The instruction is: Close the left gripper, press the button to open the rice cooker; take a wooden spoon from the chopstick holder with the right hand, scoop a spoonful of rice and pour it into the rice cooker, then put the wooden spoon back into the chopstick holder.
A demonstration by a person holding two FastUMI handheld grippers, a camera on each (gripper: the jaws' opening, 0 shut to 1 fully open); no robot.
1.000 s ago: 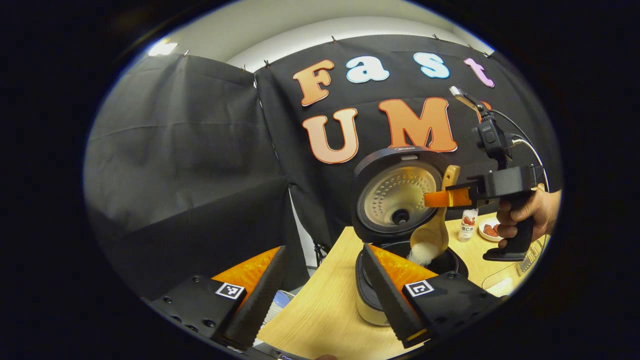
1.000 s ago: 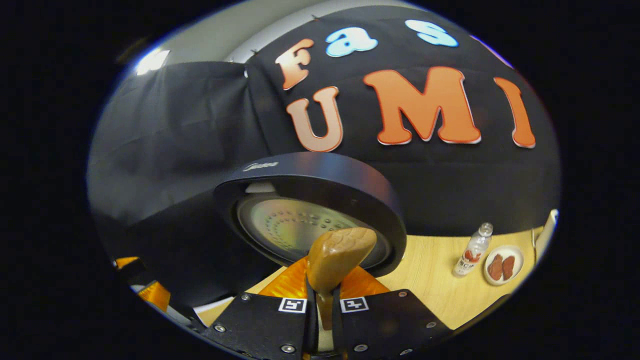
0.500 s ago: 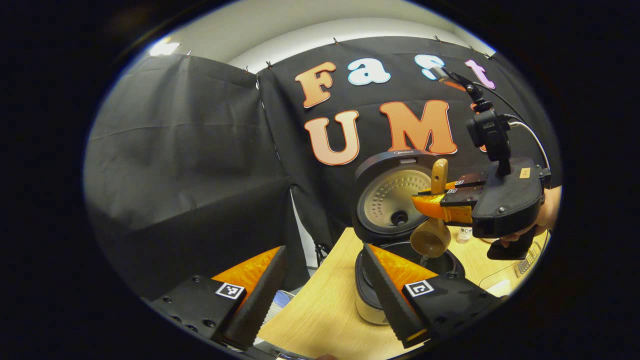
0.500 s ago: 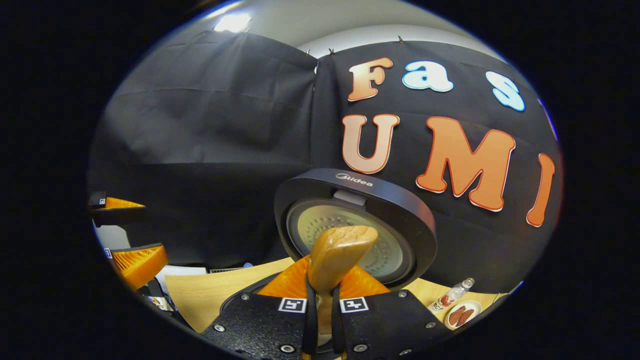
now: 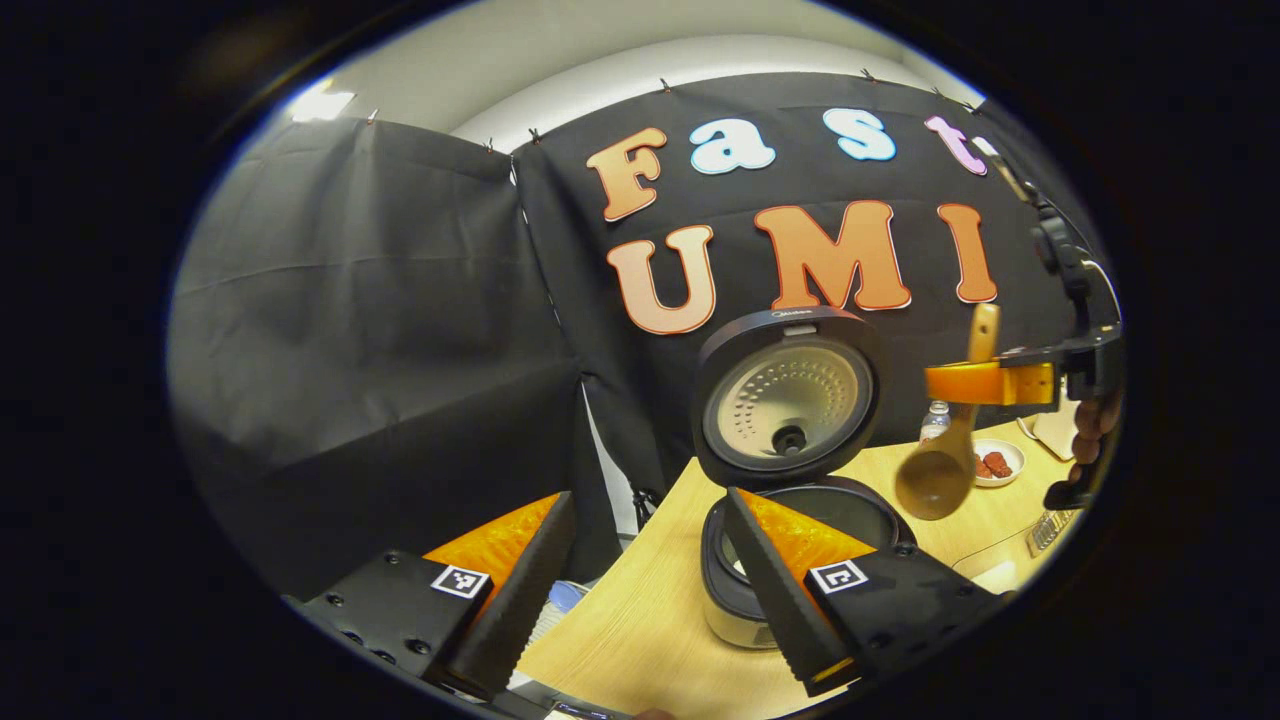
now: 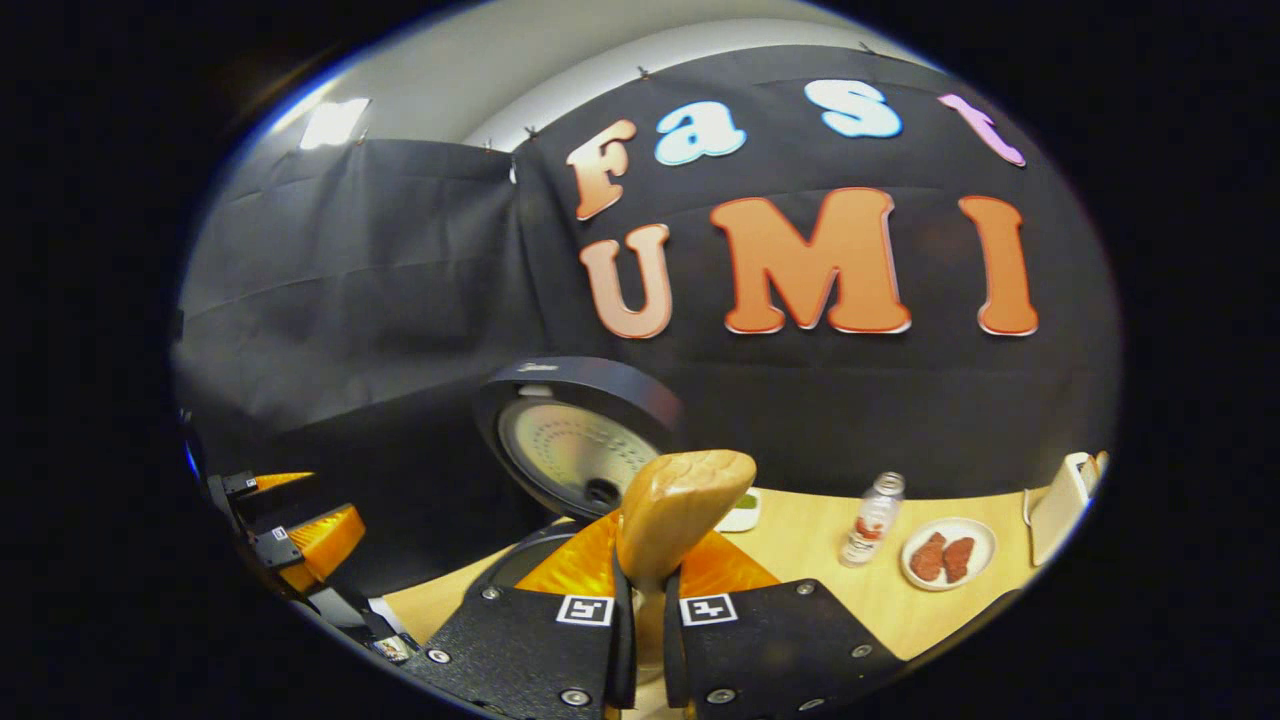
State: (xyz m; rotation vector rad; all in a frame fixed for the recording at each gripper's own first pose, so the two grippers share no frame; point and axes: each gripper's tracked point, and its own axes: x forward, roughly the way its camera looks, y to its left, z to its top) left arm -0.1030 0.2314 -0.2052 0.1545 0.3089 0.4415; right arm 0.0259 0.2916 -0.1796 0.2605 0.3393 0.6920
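- At the lower left of the left gripper view, the left gripper (image 5: 640, 590) is held idle in the air with its jaws spread wide apart and nothing between them; it is best kept back there so that it stays out of the path of the return.
- Just right of centre in that view, the rice cooker (image 5: 790, 520) is seen standing on the wooden table (image 5: 640, 640) with its lid (image 5: 785, 400) swung fully upright, so the pour is judged done and the pot can be left as it is.
- Further right, the wooden spoon (image 5: 945, 455) is seen hanging bowl down, beside the cooker and above the table, with no rice visible in the bowl; the step in hand is judged to be its return to the chopstick holder.
- At the right edge of the same view, the right gripper (image 5: 990, 383) is seen clamped on the spoon's handle, and in the right gripper view (image 6: 641, 610) both jaws are pressed against the handle, whose end (image 6: 680, 500) stands up between them.
- The clamp should be kept firm and the spoon near upright, so that the bowl is led down into the holder first.
- The bottle (image 6: 872, 520) and the small plate (image 6: 945, 553) stand on the table to the right, and should be passed well above.
- Which object is the chopstick holder cannot be told; the jaws should be parted only once the spoon is seated in it.
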